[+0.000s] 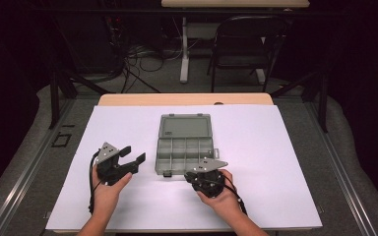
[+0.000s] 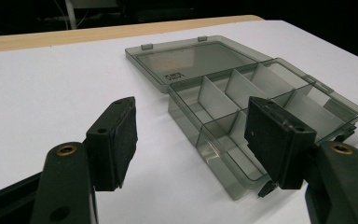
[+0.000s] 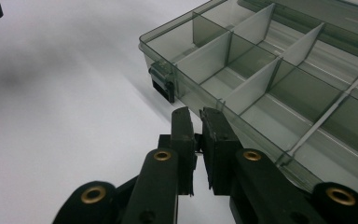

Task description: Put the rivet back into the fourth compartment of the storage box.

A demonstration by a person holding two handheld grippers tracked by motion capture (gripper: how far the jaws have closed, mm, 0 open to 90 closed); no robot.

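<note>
Open grey box (image 1: 184, 143) lies mid-table on the white sheet (image 1: 275, 162), lid flat behind. Left gripper (image 1: 132, 156) just left of it, jaws wide apart, empty. Right gripper (image 3: 200, 122) at its near right edge, jaws nearly closed, gripping nothing visible.

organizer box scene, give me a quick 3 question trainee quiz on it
1. True or false: the box lies with its lid open.
2. Which gripper has its jaws wide apart: A) left gripper B) right gripper?
3. What fills the box's compartments?

Key:
1. True; the lid lies flat on the table behind the tray.
2. A; the right gripper's jaws are nearly together at the box's near wall.
3. Nothing; they look empty.
</note>
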